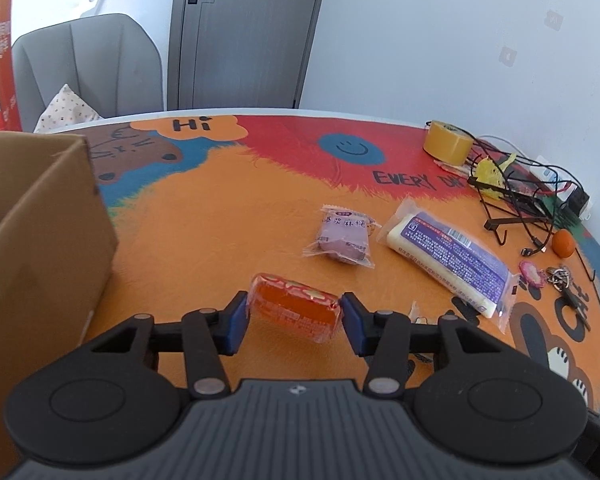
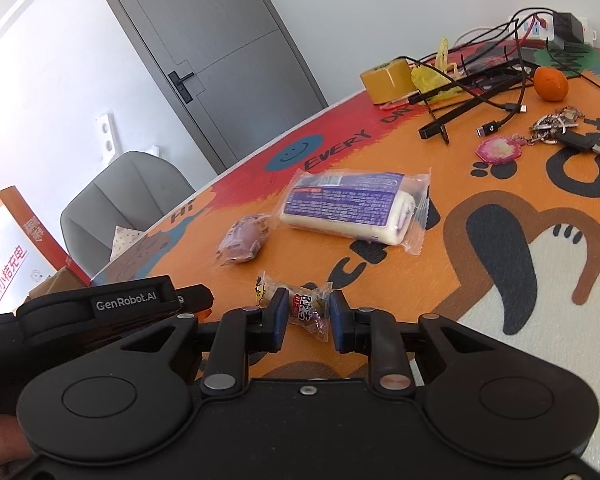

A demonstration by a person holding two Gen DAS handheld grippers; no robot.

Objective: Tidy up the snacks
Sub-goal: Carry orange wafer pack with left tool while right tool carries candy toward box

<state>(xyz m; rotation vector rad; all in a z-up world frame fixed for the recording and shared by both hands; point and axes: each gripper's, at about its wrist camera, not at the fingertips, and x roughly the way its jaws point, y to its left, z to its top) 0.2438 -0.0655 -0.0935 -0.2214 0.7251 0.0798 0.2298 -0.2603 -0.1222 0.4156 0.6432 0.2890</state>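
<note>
My left gripper is shut on an orange wrapped snack, its blue pads pressing both ends, low over the table. My right gripper is shut on a small wrapped candy with red and purple print. A purple wrapped snack lies on the table beyond the left gripper and shows in the right wrist view. A long white bar in a purple-labelled wrapper lies to its right, also in the right wrist view. An open cardboard box stands at the left.
On the cartoon mat at the far right lie a tape roll, a black wire stand with cables, an orange fruit and keys. A grey chair stands behind the table.
</note>
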